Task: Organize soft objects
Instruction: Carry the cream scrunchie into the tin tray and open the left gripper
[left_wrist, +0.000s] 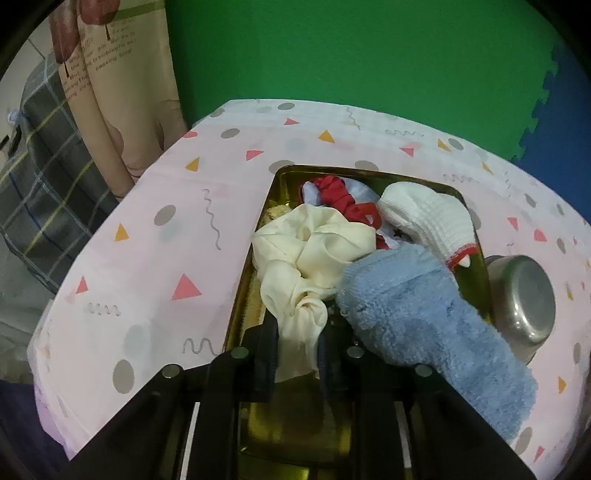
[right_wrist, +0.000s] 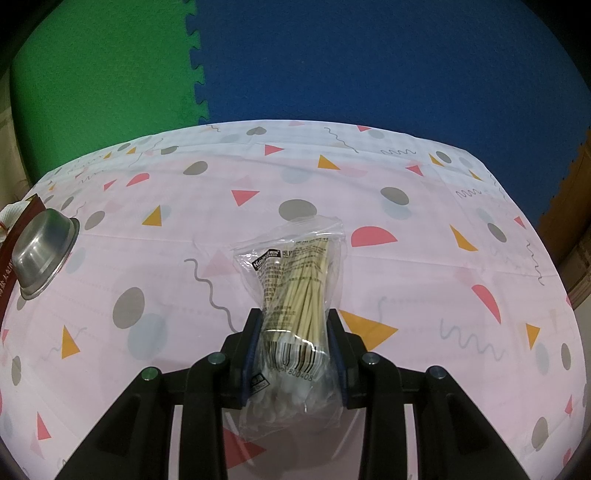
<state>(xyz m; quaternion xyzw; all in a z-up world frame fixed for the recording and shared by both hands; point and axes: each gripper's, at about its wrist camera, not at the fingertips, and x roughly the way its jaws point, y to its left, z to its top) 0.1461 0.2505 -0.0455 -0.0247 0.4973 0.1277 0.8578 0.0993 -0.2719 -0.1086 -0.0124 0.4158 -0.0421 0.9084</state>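
Observation:
In the left wrist view a gold tray (left_wrist: 251, 295) holds soft things: a cream scrunchie (left_wrist: 310, 243), a red scrunchie (left_wrist: 341, 197), a white sock (left_wrist: 428, 214) and a fluffy blue sock (left_wrist: 417, 314) that hangs over the tray's near right edge. My left gripper (left_wrist: 297, 326) is shut on the cream scrunchie's near end, above the tray. In the right wrist view my right gripper (right_wrist: 294, 328) is shut on a clear bag of cotton swabs (right_wrist: 295, 280), held over the pink tablecloth (right_wrist: 424, 288).
An upturned steel bowl (left_wrist: 524, 295) sits right of the tray; it also shows at the left in the right wrist view (right_wrist: 42, 251). The patterned tablecloth (left_wrist: 147, 240) covers the table. Green and blue foam mats lie beyond the far edge. A curtain (left_wrist: 110, 92) hangs at left.

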